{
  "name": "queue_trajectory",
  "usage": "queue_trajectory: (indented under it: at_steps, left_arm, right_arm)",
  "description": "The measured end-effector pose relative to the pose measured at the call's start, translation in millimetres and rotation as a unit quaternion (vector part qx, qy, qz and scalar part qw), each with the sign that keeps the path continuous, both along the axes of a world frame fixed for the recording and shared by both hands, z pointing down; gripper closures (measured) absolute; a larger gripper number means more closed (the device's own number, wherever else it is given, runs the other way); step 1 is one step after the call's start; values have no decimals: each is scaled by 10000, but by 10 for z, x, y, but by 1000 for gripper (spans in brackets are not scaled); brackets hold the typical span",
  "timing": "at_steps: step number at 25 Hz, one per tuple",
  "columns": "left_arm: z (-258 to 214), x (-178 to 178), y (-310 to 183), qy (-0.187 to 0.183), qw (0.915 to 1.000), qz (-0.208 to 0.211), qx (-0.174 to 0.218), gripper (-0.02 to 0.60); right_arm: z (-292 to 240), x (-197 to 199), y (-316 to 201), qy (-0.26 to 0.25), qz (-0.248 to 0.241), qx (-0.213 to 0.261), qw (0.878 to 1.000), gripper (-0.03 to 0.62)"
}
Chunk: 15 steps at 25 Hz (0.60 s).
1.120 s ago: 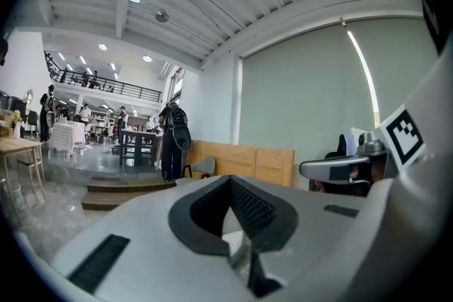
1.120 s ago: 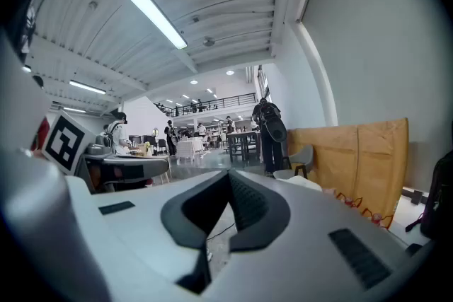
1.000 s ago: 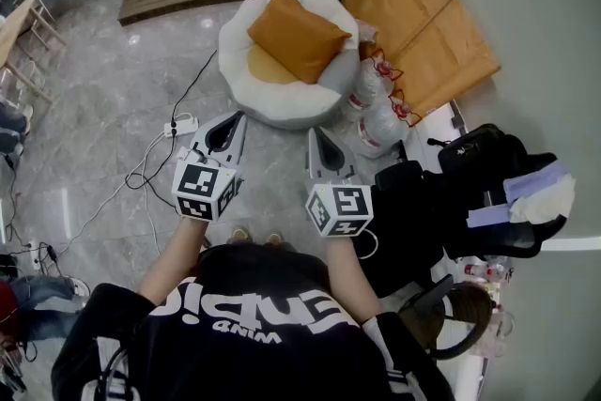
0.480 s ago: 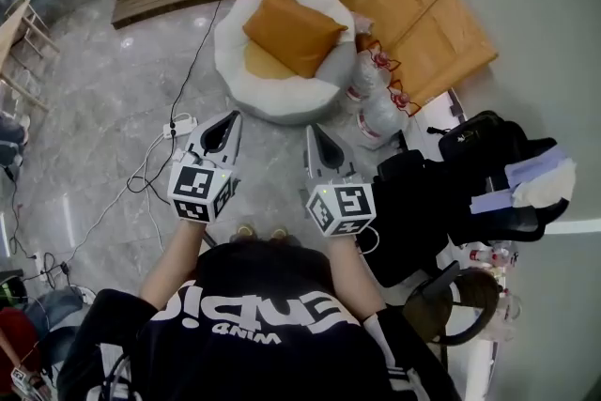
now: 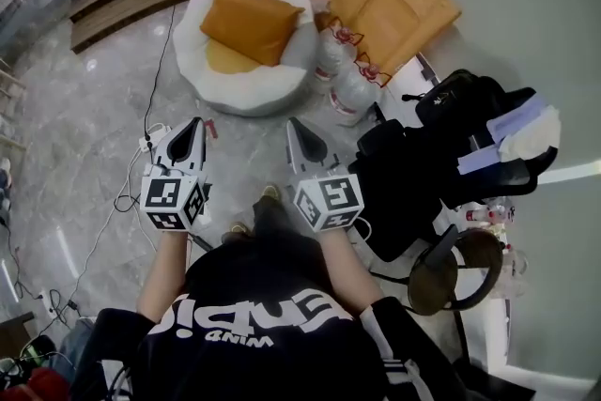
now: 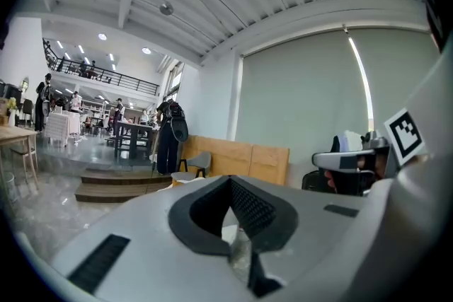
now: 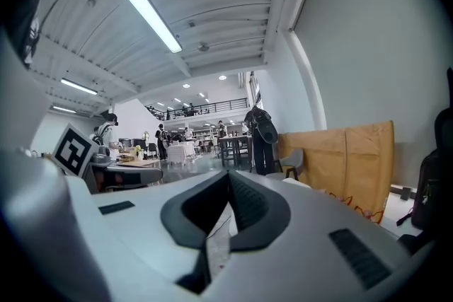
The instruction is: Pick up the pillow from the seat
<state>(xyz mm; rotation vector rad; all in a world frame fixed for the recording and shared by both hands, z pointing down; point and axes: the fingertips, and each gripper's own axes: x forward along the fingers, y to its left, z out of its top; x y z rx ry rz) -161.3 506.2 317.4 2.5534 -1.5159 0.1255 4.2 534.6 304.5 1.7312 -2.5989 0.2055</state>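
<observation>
Orange pillow (image 5: 252,20) is lying tilted on the round white seat (image 5: 246,91), at twelve o'clock from both grippers. Left gripper (image 5: 195,123) and right gripper (image 5: 294,125) are hovering over the grey floor (image 5: 84,136), well apart from the seat, fingers (image 6: 251,212) clenched on nothing

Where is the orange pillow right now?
In the head view, the orange pillow lies on the round white seat, up and left of the middle. The tied plastic bags stand just to the seat's right.
</observation>
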Motion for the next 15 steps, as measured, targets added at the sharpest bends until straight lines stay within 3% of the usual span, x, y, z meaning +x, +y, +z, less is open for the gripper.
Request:
queue_trajectory:
  at_steps: [15]
  left_arm:
    - [118,168,-706,-73,9999,47,-86,574]
  right_arm:
    - [125,277,-744,-73,108,-123,9998,572]
